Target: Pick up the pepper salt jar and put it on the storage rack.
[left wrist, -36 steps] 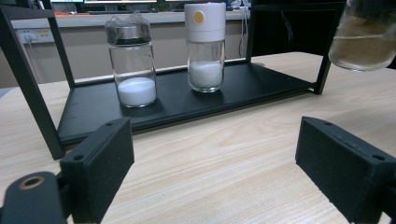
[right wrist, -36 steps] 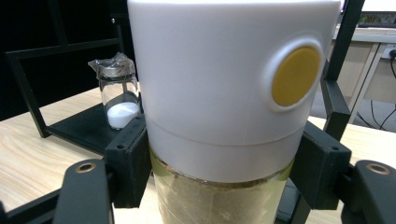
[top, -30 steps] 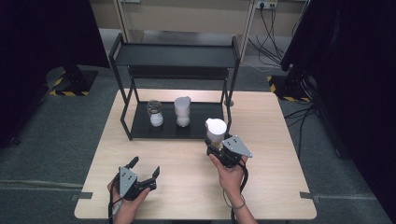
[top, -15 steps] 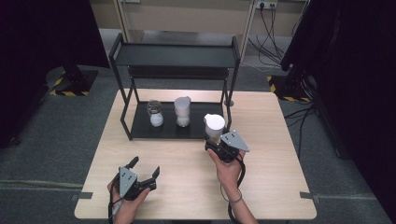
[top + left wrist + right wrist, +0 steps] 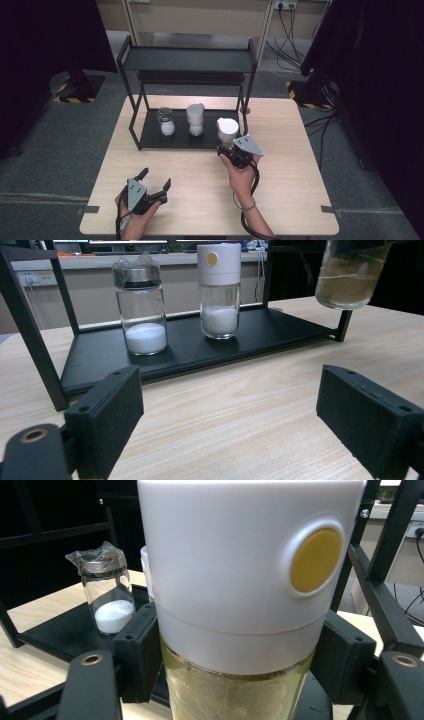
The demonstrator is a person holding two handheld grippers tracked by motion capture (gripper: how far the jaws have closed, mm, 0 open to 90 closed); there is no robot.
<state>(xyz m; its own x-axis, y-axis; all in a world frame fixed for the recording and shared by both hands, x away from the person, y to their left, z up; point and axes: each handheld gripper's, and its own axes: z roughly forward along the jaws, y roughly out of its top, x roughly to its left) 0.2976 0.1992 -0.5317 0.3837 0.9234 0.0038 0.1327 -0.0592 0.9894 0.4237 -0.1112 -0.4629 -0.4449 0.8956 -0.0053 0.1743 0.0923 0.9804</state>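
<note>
My right gripper (image 5: 231, 148) is shut on a glass jar (image 5: 227, 131) with a white lid and a yellow button (image 5: 316, 560), filled with tan powder. It holds the jar upright above the right end of the black rack's lower shelf (image 5: 150, 136); the jar's underside hangs clear of the shelf (image 5: 350, 277). Two jars stand on that shelf: a foil-capped jar of white powder (image 5: 166, 121) (image 5: 141, 305) and a white-lidded jar (image 5: 195, 119) (image 5: 219, 287). My left gripper (image 5: 152, 185) (image 5: 227, 435) rests open near the table's front left, pointing at the shelf.
The black two-level rack (image 5: 186, 59) stands at the back of the wooden table (image 5: 290, 165); its right post (image 5: 246, 100) is just behind the held jar. Bare table lies between the two grippers. Cables (image 5: 295, 20) run along the floor behind.
The right gripper has carried the jar forward and slightly left, up to the right end of the lower shelf. The left gripper has not moved.
</note>
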